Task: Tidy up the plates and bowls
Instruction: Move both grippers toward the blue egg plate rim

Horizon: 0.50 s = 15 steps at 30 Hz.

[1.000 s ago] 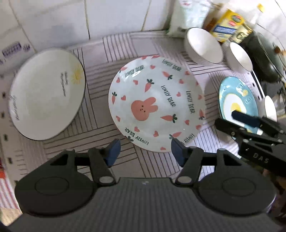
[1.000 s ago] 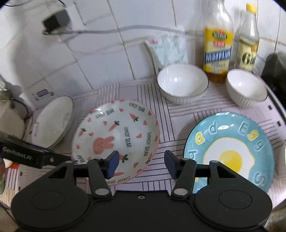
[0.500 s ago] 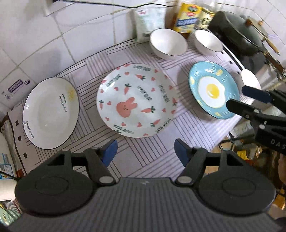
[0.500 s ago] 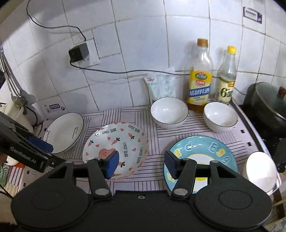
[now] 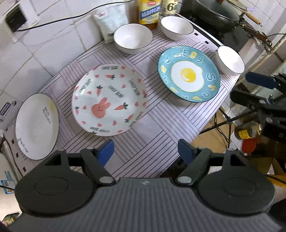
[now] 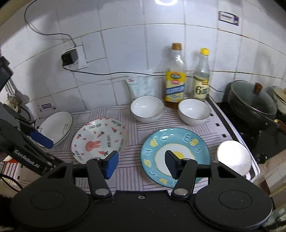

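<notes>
Plates point(image 5: 109, 101) and bowls point(image 5: 133, 38) lie apart on the striped counter point(image 5: 160, 128), both hand-held grippers, left point(image 5: 145, 151) just widening and right point(image 6: 141, 165), spread and empty, so I think lifting one plate by its rim onto another is best.

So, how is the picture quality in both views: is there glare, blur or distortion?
Left wrist view: sharp, evenly lit, with soft reflections on the rabbit plate; the fisheye bends the tile lines. Right wrist view: a bright lamp glare at the top edge of the tiled wall, dark corners, and the white bowl at the right edge is overexposed.
</notes>
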### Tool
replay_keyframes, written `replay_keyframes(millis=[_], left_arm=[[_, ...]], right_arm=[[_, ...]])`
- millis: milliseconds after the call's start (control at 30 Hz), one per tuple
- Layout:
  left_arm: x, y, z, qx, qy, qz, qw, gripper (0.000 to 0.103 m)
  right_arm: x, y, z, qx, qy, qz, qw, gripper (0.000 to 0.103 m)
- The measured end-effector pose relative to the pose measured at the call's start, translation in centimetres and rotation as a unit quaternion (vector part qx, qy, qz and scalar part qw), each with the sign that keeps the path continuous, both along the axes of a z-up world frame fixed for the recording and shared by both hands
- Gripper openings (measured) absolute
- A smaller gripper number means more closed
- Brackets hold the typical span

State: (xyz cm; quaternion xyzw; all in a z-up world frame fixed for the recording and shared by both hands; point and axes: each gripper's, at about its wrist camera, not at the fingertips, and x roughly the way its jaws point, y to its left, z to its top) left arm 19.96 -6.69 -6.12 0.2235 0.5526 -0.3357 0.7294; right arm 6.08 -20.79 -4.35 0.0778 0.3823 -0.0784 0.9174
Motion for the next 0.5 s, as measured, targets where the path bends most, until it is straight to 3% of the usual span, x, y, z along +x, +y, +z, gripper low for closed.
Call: replay_keyframes(millis=[133, 300, 500], left_arm=[[0.2, -1.8, -0.1, -0.003, 0.018, -0.007, 0.9998, 0.079], [1.5, -4.0, 0.5, -0.013, 0.014, 0.025, 0.9995, 0.079], [2.4, -6.9, -0.8, -0.035, 0.002, 0.068, 0.9971, 0.079]], right_arm=[[-1.4, -2.0, -0.3, -0.002, -0.003, -0.011, 1.0, 0.064], [-2.5, -5.3, -1.6, -0.016, -0.026, -0.037, 0.999, 0.066], [-2.2, -7.8, -4.2, -0.05, -0.074, -0.004, 0.996, 0.067]])
